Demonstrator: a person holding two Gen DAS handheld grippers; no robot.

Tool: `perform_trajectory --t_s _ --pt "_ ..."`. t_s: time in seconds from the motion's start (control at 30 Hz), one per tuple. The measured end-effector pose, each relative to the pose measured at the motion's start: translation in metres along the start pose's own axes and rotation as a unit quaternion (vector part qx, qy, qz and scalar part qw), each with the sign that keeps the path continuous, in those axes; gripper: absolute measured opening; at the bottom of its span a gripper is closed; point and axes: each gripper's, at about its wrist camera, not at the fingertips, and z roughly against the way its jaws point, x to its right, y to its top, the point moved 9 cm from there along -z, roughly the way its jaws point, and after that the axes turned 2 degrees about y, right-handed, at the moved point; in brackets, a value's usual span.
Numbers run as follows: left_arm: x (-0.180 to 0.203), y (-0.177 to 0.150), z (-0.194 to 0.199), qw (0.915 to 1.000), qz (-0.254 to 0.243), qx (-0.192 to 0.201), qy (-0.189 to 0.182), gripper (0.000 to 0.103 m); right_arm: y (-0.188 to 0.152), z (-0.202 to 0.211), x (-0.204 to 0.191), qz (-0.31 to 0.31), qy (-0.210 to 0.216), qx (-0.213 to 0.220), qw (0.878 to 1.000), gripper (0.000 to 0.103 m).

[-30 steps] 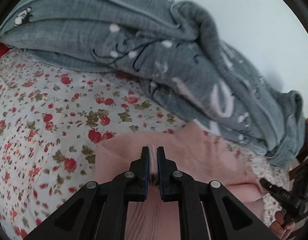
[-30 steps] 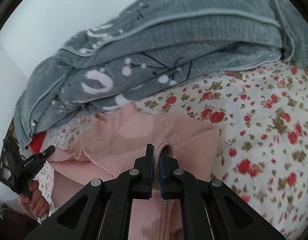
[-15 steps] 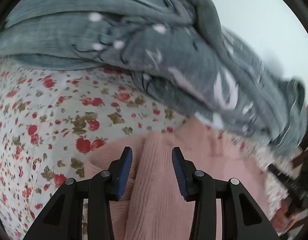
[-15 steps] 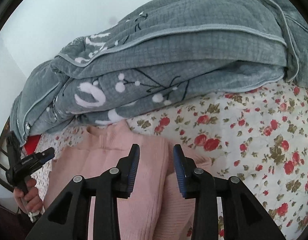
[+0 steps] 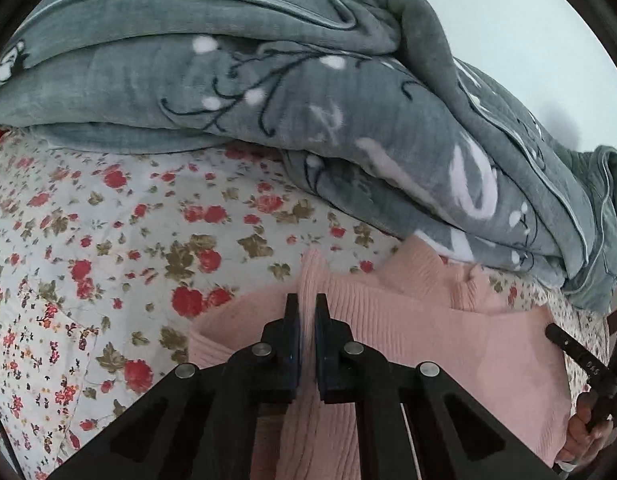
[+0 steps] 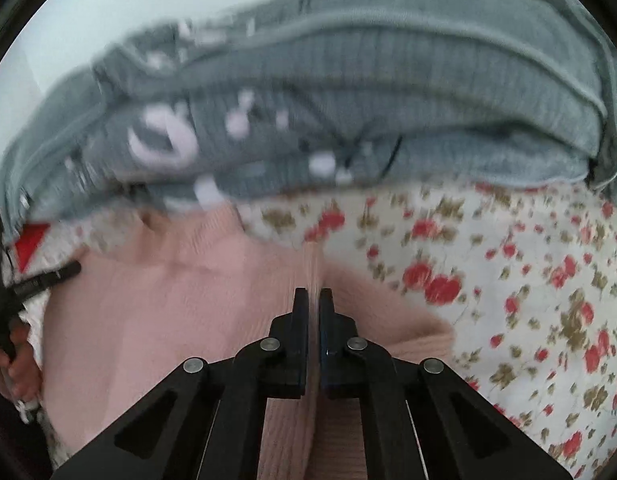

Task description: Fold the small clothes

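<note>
Floral bedsheet [image 5: 108,240]; both grippers' jaws pinched on pink sweater [image 5: 448,344].

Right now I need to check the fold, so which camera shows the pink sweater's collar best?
The left wrist view: the pink sweater's collar is sharp there. In the right wrist view motion blur smears it, just below the grey blanket.

1. Pink ribbed knit sweater [image 5: 448,332], small, spread on the floral sheet [image 5: 108,240].
2. Collar end touches the grey blanket [image 5: 268,92].
3. A raised ridge of fabric is pinched up on each side.
</note>
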Motion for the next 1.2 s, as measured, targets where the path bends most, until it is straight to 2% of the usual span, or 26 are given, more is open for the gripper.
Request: perform_trajectory --t_s 0.07,0.1,0.17,0.27,0.37,0.43,0.5,0.63,0.77,0.87,0.9,1.0,1.07,1.2 --pt "-0.003 -0.003 -0.014 0.9996 -0.007 -0.015 0.023 0.007 0.005 0.002 0.007 -0.025 0.014 0.008 1.0 0.004" --pt "-0.004 -0.009 -0.024 0.999 -0.012 -0.029 0.032 0.008 0.002 -0.007 0.013 -0.035 0.011 -0.005 0.999 0.004" --pt "-0.004 -0.013 -0.031 0.9983 -0.02 -0.032 0.045 0.011 -0.011 -0.027 0.02 -0.021 -0.022 -0.041 0.999 0.004" --pt "0.002 -0.011 -0.023 0.9964 -0.045 -0.024 0.068 0.016 -0.009 -0.023 0.017 0.005 -0.038 -0.029 0.999 0.006" --pt "0.007 -0.01 -0.01 0.9925 -0.07 -0.005 0.1 0.023 0.003 -0.003 0.017 0.013 -0.057 -0.006 0.998 0.013" --pt "0.012 -0.01 0.004 0.9903 -0.087 0.013 0.108 0.024 0.007 0.012 0.015 0.014 -0.061 0.009 0.998 0.025" --pt "0.015 -0.012 0.015 0.9905 -0.092 0.015 0.101 0.026 0.008 0.032 0.013 0.016 -0.055 0.022 0.998 0.032" --pt "0.026 -0.018 0.033 0.991 -0.095 0.02 0.092 0.027 0.004 0.056 0.007 0.014 -0.055 0.032 0.998 0.035" --pt "0.036 -0.023 0.051 0.99 -0.108 0.025 0.087 0.03 -0.012 0.074 0.01 -0.01 -0.034 0.02 0.999 0.036" --pt "0.04 -0.025 0.064 0.9906 -0.108 0.029 0.078 0.032 -0.023 0.085 0.014 -0.015 -0.034 0.015 0.999 0.037" --pt "0.043 -0.026 0.066 0.9914 -0.106 0.03 0.071 0.034 -0.027 0.088 0.015 -0.015 -0.037 0.015 0.999 0.04" --pt "0.038 -0.031 0.079 0.9937 -0.098 0.038 0.039 0.06 -0.039 0.095 0.017 -0.018 -0.035 0.01 0.999 0.048" --pt "0.032 -0.038 0.086 0.9949 -0.092 0.036 0.015 0.066 -0.048 0.097 0.017 -0.019 -0.025 -0.001 1.0 0.053" --pt "0.001 -0.057 0.089 0.9985 -0.051 0.011 -0.02 0.066 -0.065 0.099 0.019 -0.016 -0.014 -0.017 1.0 0.057"
